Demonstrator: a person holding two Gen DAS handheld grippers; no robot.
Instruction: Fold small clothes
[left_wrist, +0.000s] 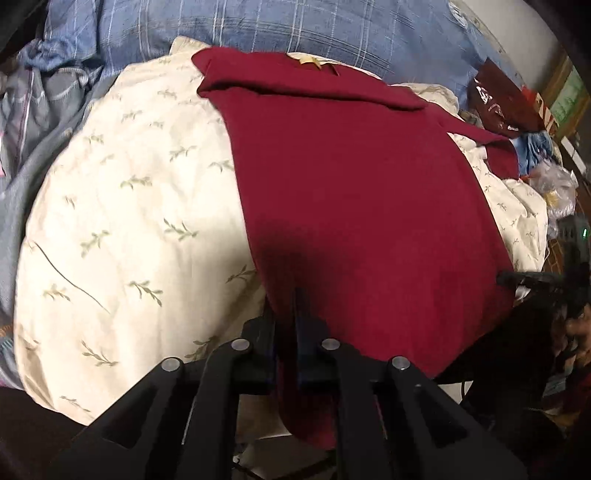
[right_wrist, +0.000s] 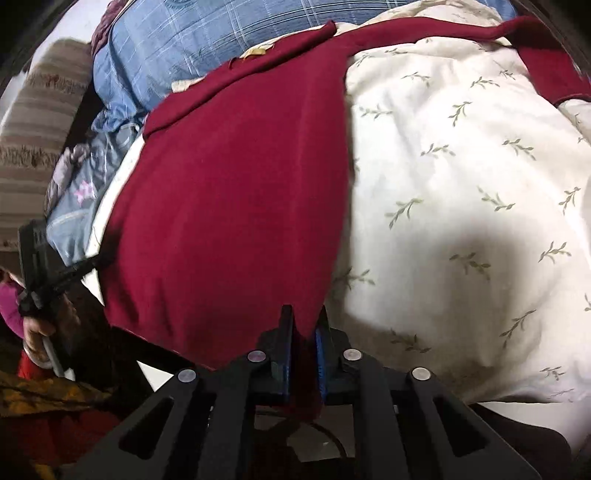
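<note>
— Shirt check: where's the red shirt?
— Flat on the cream quilt, sleeve folded at 12 o'clock.
— Tongs?
— My left gripper and right gripper pinch its hem. Bottom fold's left.

Dim indoor light, soft motion blur, strong fisheye bending at the edges, dark shadows over the quilt.

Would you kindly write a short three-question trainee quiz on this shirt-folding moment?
1. True or false: both grippers are shut on the red shirt.
2. The shirt lies on: A) a wooden table, B) a cream leaf-print quilt, C) a tiled floor?
3. Fill in: behind the quilt sits a blue ____ pillow.

Key: 1 true, the left gripper and right gripper each pinch its near hem. 2 B. 3 checked.
</note>
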